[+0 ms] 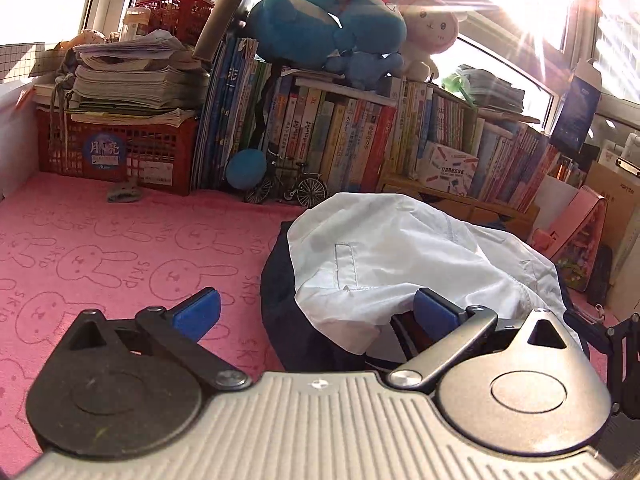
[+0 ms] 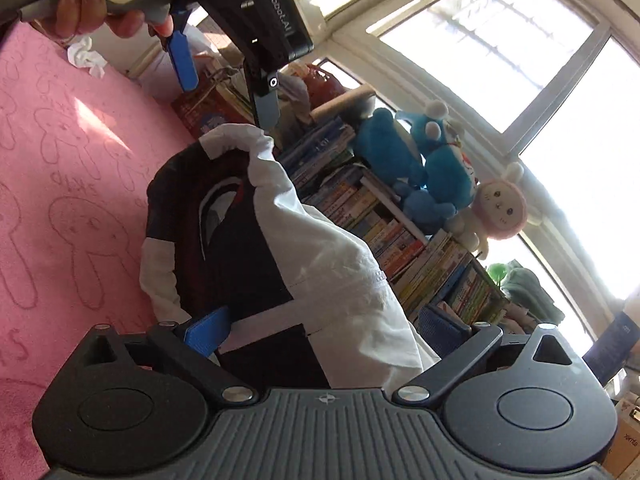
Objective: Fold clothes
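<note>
While the right gripper (image 2: 326, 326) stands wide apart around the near edge of the white and dark jacket (image 2: 256, 240), clamping nothing, the left gripper (image 1: 316, 312) also gapes, empty, beside that heap on the pink blanket (image 1: 100, 248); books (image 1: 340, 140) and plush toys (image 1: 332, 24) line the window behind.

A pink terry cover printed with rabbit outlines (image 1: 100, 248) spreads under and ahead of the jaws. Beyond it a crowded row of upright colourful books (image 1: 340, 140) lines the window sill, with a red plastic lattice crate (image 1: 120, 152) at the left. Hard sunlight floods through the white-framed windows (image 2: 500, 60) behind.
</note>
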Demonstrator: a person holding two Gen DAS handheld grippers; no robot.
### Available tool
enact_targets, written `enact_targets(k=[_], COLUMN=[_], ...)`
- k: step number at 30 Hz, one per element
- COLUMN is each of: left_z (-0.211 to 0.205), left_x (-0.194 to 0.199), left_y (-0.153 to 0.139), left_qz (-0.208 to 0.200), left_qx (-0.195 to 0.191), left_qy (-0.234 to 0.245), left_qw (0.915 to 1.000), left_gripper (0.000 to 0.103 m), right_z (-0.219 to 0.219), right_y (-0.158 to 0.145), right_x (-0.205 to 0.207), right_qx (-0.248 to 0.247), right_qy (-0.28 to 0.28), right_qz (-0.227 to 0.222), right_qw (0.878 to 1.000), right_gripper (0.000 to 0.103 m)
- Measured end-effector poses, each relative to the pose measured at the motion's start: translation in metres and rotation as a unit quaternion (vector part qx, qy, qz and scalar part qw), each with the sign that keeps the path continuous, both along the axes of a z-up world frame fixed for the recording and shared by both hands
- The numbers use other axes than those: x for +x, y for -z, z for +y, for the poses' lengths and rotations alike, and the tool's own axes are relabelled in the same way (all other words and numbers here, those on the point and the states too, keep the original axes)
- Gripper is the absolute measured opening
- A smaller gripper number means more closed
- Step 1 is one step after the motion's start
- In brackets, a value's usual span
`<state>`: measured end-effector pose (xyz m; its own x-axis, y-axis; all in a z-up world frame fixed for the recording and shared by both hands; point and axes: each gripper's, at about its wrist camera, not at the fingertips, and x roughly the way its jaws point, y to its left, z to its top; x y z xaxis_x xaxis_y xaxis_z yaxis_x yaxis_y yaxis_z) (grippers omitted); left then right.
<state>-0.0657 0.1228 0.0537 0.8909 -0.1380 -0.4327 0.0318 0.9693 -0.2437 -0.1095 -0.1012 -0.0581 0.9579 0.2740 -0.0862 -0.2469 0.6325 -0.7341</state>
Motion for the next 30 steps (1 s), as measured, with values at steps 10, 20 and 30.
enact_targets(k=[10,20,30], left_z=[-0.065,-0.068,-0.06], left_x=[-0.012,0.08,0.087], left_y=[0.021,0.029,0.003], left_qz=[-0.019,0.012,-0.005], left_qx=[0.158,0.146,0.126], left_qy=[0.055,0.014,0.022], left_qw=[0.9857,0.9891,0.9918], left_gripper=[0.103,0.103,0.103], right_z=[-0.038,-0.03,0.003], right_y=[-0.078,-0.012,0.034], right_x=[0.029,-0.017,0.041], right_qx=[0.124,0.035,-0.067], right_qy=[0.077,-0.013,0.065], right_qz=[-0.078,0.093,0.058], right_qw=[0.986,0.995,0.994], right_gripper=[0.102,0.055,0.085])
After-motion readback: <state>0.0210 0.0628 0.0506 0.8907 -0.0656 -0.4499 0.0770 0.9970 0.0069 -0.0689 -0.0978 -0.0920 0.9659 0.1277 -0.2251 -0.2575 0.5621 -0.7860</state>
